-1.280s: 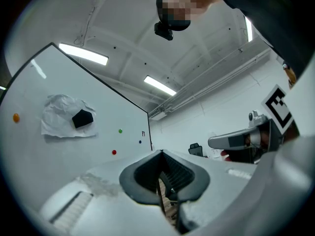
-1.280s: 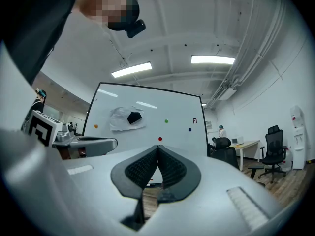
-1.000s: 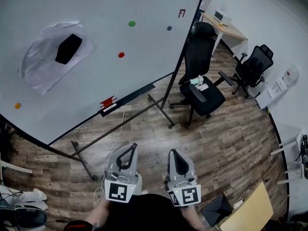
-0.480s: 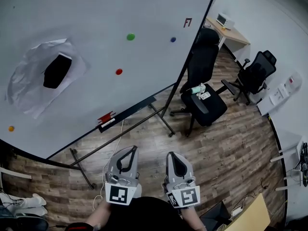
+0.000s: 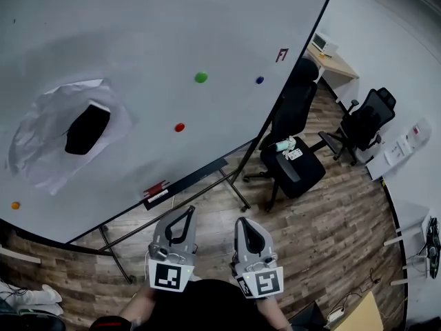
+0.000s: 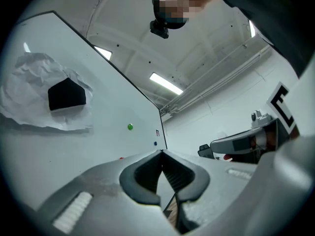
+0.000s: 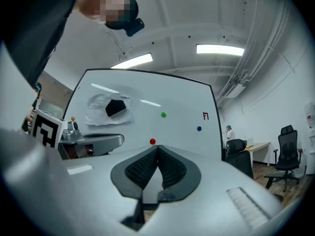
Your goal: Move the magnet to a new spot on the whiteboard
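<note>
The whiteboard (image 5: pixel 138 40) carries a green magnet (image 5: pixel 200 77), a blue magnet (image 5: pixel 260 80), a red magnet (image 5: pixel 180 127) and an orange magnet (image 5: pixel 15 205) at its lower left. My left gripper (image 5: pixel 188 210) and right gripper (image 5: pixel 242 221) are side by side low in the head view, well short of the board. Both are shut with nothing between their jaws. In the right gripper view the red magnet (image 7: pixel 152 141) shows just above the closed tips of the right gripper (image 7: pixel 157 147). The left gripper (image 6: pixel 161 152) points toward the board's right edge.
Crumpled white paper (image 5: pixel 62 143) is held on the board by a black eraser (image 5: pixel 87 127). A red item (image 5: pixel 155 188) lies on the board's tray. The board's stand legs (image 5: pixel 238 188) reach over the wood floor. Black office chairs (image 5: pixel 293 161) (image 5: pixel 362 119) and a desk (image 5: pixel 337 61) stand to the right.
In the head view the whiteboard and its magnets have slid down and right in the frame. Both grippers stay shut in much the same place at the bottom.
</note>
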Motion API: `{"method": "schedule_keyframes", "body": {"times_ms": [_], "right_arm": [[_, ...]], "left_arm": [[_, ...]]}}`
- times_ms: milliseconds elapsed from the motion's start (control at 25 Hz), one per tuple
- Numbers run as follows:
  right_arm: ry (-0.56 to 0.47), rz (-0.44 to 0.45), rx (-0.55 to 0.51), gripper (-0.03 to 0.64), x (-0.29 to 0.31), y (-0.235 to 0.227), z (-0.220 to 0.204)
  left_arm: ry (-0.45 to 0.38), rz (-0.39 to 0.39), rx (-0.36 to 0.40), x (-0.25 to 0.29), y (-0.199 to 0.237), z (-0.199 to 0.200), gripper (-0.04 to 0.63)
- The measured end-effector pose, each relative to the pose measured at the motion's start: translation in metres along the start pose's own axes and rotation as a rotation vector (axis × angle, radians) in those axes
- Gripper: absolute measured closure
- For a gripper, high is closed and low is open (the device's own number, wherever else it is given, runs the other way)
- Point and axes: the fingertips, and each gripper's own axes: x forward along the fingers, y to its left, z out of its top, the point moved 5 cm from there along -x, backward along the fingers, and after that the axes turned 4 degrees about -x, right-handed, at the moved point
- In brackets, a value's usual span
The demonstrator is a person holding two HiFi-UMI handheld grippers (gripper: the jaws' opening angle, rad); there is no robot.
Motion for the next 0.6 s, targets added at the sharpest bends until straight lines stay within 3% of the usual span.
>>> {"method": "schedule_keyframes", "body": {"times_ms": [360,600], "right_arm": [[-0.021,0.045,-0.014,0.615,0.038,0.010,-0.007],[-0.036,0.104,-0.003,0.615,0.072,0.004,-0.005]], "left_arm": [[0.021,0.035,0.031,0.012,0.029,-0.006,0.594],[0.025,0.117,0.044,0.019,0.044,-0.005,0.594]]}}
